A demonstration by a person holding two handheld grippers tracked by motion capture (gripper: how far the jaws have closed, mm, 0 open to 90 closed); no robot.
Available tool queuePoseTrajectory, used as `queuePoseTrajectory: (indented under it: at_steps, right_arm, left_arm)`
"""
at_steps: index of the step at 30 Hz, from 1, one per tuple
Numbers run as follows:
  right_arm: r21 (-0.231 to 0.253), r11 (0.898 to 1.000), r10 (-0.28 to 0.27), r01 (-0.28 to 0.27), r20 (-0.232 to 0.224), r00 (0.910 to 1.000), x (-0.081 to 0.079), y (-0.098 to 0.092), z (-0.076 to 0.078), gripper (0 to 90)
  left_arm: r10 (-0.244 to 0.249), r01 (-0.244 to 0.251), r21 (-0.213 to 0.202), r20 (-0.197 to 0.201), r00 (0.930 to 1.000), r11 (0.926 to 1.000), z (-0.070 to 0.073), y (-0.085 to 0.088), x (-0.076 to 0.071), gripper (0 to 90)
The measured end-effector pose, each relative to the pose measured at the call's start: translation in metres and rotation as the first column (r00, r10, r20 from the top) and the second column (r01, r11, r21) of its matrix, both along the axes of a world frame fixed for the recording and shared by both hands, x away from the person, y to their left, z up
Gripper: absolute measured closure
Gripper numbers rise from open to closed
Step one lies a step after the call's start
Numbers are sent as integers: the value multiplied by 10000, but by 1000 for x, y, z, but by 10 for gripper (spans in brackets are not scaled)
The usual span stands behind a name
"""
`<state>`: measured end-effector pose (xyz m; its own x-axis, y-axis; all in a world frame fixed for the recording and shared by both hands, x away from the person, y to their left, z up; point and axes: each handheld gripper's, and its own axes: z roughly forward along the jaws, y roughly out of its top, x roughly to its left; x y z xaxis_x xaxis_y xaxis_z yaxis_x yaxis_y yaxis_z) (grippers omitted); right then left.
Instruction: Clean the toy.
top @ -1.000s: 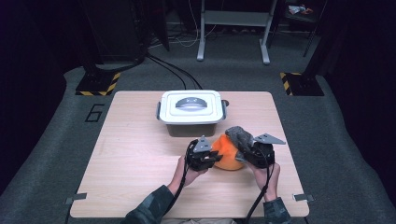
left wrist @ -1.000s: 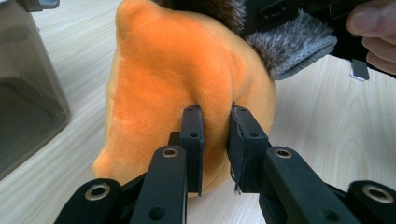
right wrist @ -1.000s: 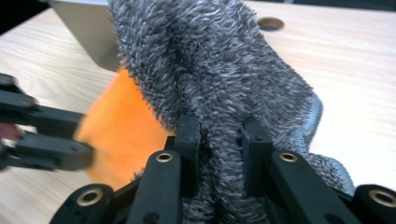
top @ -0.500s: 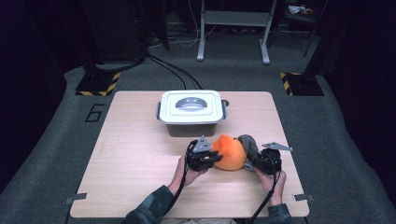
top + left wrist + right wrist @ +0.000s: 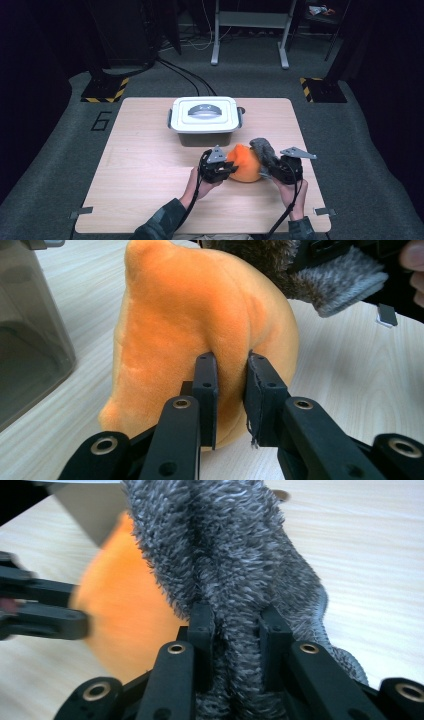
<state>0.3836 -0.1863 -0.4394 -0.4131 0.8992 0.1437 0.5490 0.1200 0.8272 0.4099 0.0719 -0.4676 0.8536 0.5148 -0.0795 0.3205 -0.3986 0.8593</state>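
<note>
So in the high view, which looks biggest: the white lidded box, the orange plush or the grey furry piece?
1. White lidded box, clearly largest.
2. Orange plush.
3. Grey furry piece, smallest, though the right hand-held gripper hides part of it, so its full size is unsure.

Orange plush toy of soft, short-piled matt cloth, grey furry piece of shaggy long-fibred fabric, pale wood-grain worktop with smooth matt finish, white plastic lid slightly glossy on translucent grey plastic box, matt black plastic left gripper
</note>
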Motion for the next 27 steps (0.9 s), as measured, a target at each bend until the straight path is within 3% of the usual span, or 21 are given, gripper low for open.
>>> queuePoseTrajectory:
  at_steps: [2, 5, 8, 12, 16, 19, 24, 27]
  right_arm:
    - [-270, 9995, 174, -181, -262, 9995, 5, 8, -2, 729]
    - [-387, 9990, 192, -202, -259, 9995, 11, 11, -5, 729]
    - [-362, 9993, 125, -136, -304, 9995, 12, 11, -6, 729]
    - [-434, 9990, 82, -97, -349, 9994, 15, 10, -7, 730]
    - [-519, 9986, 78, -96, -348, 9994, 15, 10, -7, 729]
    - [-476, 9988, 91, -106, -326, 9994, 16, 10, -8, 729]
    - [-283, 9996, 58, -67, -319, 9995, 17, 8, -11, 729]
    - [-174, 9998, 0, -4, -229, 9997, 14, 7, -9, 728]
  left_arm:
    - [14, -14, -12, -70, 10000, 10000, 1, 1, 1, 757]
    - [66, -66, -44, -46, 10000, 10000, 1, 4, 2, 730]
    - [-37, 36, -34, -211, 9998, 10000, 2, 5, 3, 630]
    - [-36, 39, 434, -64, 10000, 9990, 2, 7, 4, 499]
    - [78, -72, 559, -105, 9999, 9984, -3, 8, 6, 461]
    - [-34, 27, 713, 101, 9999, 9974, -9, 5, 7, 508]
    - [-8, -1, 630, 144, 9999, 9980, -12, 4, 7, 698]
    - [-1, -7, 545, 133, 9999, 9985, -10, 4, 6, 756]
